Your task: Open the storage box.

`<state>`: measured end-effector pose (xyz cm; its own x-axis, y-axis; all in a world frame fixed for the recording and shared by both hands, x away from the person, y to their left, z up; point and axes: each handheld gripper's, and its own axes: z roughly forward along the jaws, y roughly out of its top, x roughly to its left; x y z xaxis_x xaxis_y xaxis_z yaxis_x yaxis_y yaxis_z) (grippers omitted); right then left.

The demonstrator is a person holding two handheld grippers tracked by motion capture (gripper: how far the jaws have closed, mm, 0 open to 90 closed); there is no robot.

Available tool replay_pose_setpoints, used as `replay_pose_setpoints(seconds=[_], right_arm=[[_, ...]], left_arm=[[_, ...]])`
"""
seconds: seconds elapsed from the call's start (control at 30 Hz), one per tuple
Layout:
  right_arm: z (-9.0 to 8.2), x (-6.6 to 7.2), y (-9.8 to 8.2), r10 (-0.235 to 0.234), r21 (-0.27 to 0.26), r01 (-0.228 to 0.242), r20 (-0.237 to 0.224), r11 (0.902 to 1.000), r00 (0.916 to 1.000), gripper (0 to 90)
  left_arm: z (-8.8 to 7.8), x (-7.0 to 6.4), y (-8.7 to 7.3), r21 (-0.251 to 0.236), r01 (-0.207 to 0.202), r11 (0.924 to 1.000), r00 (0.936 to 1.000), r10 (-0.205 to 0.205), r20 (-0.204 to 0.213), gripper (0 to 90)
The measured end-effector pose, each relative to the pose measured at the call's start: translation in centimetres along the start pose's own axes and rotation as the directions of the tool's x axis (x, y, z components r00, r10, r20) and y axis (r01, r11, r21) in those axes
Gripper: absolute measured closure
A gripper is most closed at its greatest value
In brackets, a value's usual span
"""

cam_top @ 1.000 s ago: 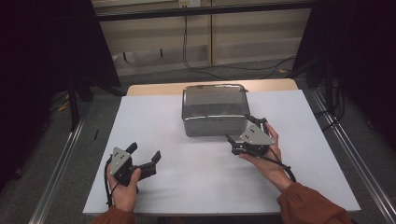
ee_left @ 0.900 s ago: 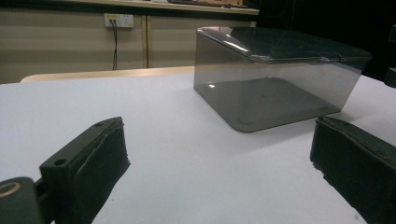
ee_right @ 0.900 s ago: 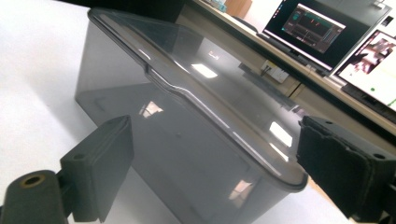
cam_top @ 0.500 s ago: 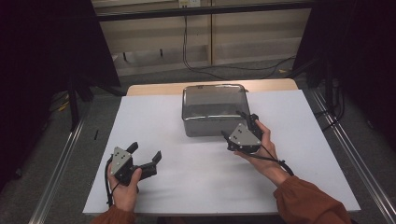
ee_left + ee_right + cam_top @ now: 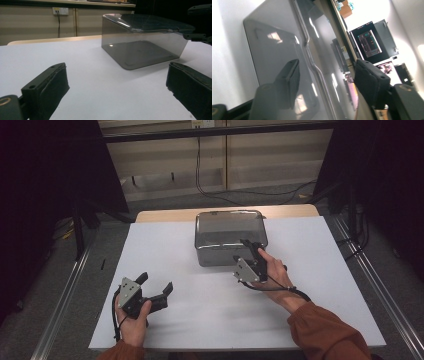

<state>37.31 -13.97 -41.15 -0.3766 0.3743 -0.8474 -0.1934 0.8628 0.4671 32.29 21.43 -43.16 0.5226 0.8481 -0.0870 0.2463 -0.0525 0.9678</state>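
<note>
We see a smoky transparent box (image 5: 230, 237) with its lid on at the far middle of the white desk (image 5: 325, 270). Our right hand-held gripper (image 5: 247, 251) sits agape at its front edge, gripping nothing. Our left hand-held gripper (image 5: 155, 286) rests wide open and empty near the desk's front left.

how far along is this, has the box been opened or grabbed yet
Done: nothing visible; the box sits shut on the table, lid down. In hand: the right gripper, jaws open, straddles the lid's rim. Left: closing on it. The left gripper rests open, apart from the box.
</note>
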Motion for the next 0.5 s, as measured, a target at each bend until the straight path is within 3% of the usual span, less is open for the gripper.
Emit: replay_pose_setpoints(seconds=[0.13, 0.33, 0.5], right_arm=[[0.2, 0.4, 0.3, -0.089, 0.009, 0.089, 0.003, 0.9960, 0.9960, 41.5], [0.6, 1.1, 0.5, -0.148, 0.017, 0.148, 0.000, 0.9888, 0.9890, 46.9], [0.8, 1.5, 0.5, -0.169, 0.025, 0.169, 0.005, 0.9853, 0.9856, 53.7]], left_arm=[[0.0, 0.0, 0.0, 0.001, -0.001, 1.0000, 1.0000, 0.001, 0.001, 3.8], [0.1, -0.1, -0.1, 0.009, -0.019, 0.9998, 0.9997, 0.019, 0.017, 4.1], [0.1, -0.1, -0.1, 0.022, -0.023, 0.9995, 0.9996, 0.023, 0.016, 4.1]])
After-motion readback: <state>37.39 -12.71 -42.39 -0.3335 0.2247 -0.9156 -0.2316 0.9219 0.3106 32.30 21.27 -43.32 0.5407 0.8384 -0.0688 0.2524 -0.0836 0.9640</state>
